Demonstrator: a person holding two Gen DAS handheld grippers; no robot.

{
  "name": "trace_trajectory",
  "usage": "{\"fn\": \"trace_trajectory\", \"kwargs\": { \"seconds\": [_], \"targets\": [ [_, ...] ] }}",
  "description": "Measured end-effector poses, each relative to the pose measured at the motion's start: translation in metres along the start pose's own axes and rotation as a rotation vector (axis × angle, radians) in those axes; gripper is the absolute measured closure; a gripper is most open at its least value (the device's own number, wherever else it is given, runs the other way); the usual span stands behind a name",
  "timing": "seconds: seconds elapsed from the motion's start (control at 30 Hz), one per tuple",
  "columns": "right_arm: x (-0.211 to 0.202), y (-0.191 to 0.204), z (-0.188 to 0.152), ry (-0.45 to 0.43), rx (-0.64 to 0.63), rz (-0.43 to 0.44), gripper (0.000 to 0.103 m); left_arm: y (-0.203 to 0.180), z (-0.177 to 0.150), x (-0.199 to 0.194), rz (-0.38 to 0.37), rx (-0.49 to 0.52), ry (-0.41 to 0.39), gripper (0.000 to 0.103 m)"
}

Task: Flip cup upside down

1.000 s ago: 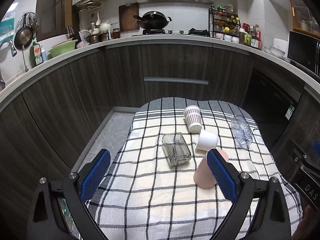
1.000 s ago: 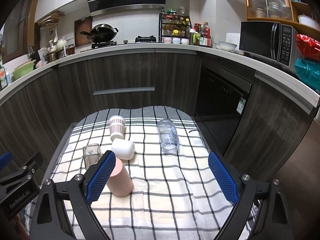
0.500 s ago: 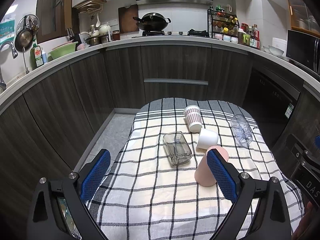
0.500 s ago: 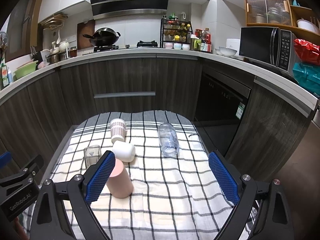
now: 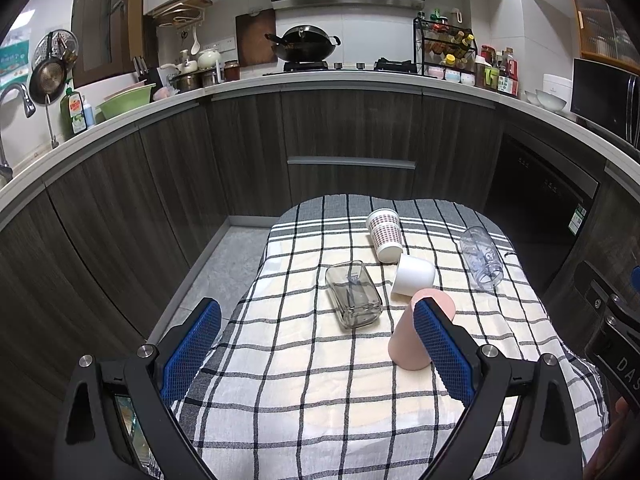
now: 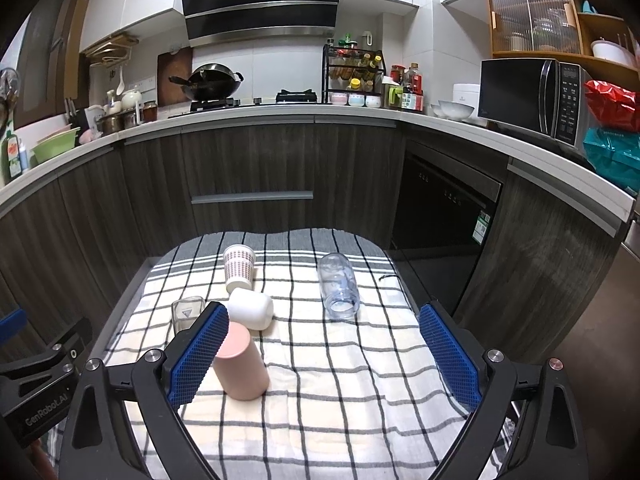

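Checked tablecloth (image 5: 320,400) amid dark kitchen cabinets (image 5: 348,128)

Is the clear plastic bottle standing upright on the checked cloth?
No, the clear plastic bottle lies on its side on the checked cloth, apart from the cups.

Pink cup (image 6: 240,364) partly behind a blue pad; spice-rack (image 6: 354,76) labels too small.

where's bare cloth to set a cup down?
Free: the near cloth in front of the pink cup, and the strip between it and the clear bottle. Crowded: far left, where glass jar, white cup and patterned cup cluster.
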State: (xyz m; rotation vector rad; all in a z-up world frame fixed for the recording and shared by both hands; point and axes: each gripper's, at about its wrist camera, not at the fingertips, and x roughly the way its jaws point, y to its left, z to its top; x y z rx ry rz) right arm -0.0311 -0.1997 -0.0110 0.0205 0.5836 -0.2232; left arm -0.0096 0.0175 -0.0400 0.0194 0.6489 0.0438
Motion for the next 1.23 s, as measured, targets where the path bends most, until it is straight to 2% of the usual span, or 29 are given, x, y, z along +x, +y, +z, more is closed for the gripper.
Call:
{"fn": "trace_trajectory", "kwargs": {
  "seconds": [0.43, 0.9, 1.23],
  "targets": [
    [-0.004, 0.0032, -0.0011, -0.004, 0.007, 0.009, 0.004, 0.0019, -0.0008, -0.006, 0.011, 0.0, -0.006, 0.0],
    [-0.0048, 0.0039, -0.0011, -0.013, 0.014, 0.017, 0.003, 0.0041, 0.0024, -0.0076, -0.006, -0.012, 0.005, 0.0],
    [-0.0027, 0.0023, -0.0036, -0.008, 0.018, 0.01, 0.003, 0.0005, 0.0034, -0.0078, 0.008, 0.006, 0.004, 0.0]
  ]
}}
